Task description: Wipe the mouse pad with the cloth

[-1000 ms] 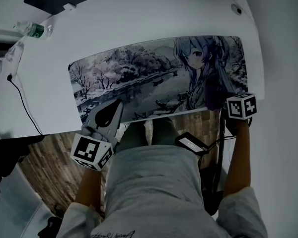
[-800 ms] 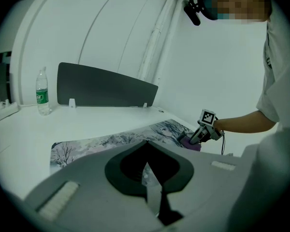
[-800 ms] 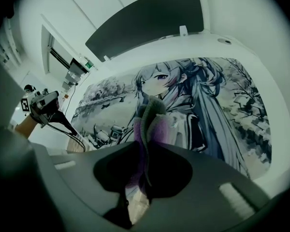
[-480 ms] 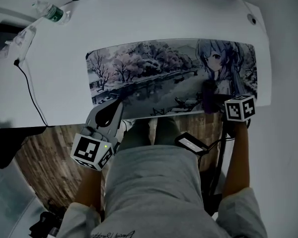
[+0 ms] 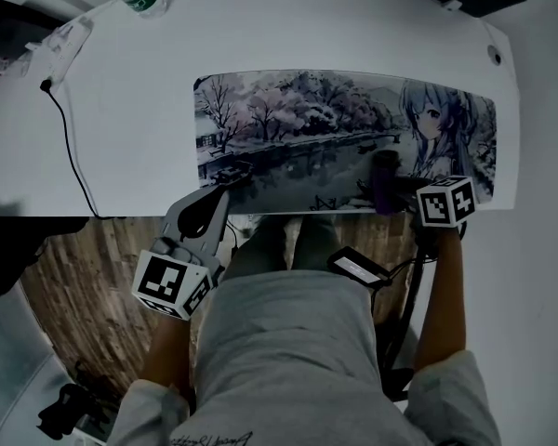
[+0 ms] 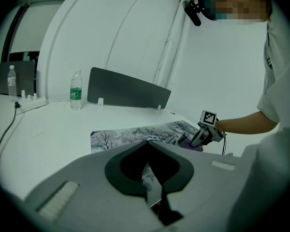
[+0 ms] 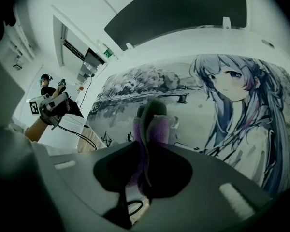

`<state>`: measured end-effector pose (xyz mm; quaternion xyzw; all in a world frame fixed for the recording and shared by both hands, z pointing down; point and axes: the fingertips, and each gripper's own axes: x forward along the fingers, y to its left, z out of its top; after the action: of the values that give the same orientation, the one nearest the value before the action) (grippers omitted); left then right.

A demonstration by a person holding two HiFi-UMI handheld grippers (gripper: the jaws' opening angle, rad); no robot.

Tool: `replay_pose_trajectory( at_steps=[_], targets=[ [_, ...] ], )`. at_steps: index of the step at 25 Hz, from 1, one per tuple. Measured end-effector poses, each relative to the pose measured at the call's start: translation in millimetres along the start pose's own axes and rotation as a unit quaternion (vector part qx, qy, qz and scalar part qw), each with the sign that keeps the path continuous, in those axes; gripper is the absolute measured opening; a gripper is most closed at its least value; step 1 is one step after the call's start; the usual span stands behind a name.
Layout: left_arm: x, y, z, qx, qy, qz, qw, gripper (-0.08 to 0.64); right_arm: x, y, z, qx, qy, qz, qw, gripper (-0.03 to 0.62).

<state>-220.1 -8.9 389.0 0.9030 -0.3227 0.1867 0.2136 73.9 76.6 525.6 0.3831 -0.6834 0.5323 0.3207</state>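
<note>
Head view: the purple cloth (image 5: 384, 177) is pinched in the right tongs (image 7: 146, 146) and is laid on the mouse pad (image 5: 298, 137) near its front edge. Compared with a second ago, it is found further left on the pad, beside the printed girl rather than below her, so a wiping stroke is judged under way. The left tongs (image 5: 220, 195) are pressed together, empty, at the pad's near left corner on the bench (image 5: 121, 128).

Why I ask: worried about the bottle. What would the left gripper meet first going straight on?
Probably the mouse pad: the left gripper, jaws shut, points over its near left corner. Beyond stands the dark panel; the bottle sits further left.
</note>
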Motion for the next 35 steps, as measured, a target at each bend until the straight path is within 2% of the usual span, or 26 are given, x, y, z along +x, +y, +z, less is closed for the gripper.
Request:
replay_pose_trajectory(
  at_steps=[8, 18, 35],
  targets=[
    [-29.3, 25.2, -10.9, -0.005, -0.01, 0.015, 0.9998, 0.018, 25.2, 37.5, 10.5, -0.016, 0.001, 0.014, 1.0, 0.071],
    [-61.5, 53.2, -21.1, -0.016, -0.019, 0.04, 0.9989, 0.018, 66.7, 104.3, 29.3, -0.058, 0.01, 0.052, 0.997, 0.071],
    [-107.6, 88.3, -40.9, -0.046, -0.031, 0.087, 0.9947, 0.018, 121.5, 194.1, 47.8, -0.142, 0.046, 0.092, 0.985, 0.072]
  ],
)
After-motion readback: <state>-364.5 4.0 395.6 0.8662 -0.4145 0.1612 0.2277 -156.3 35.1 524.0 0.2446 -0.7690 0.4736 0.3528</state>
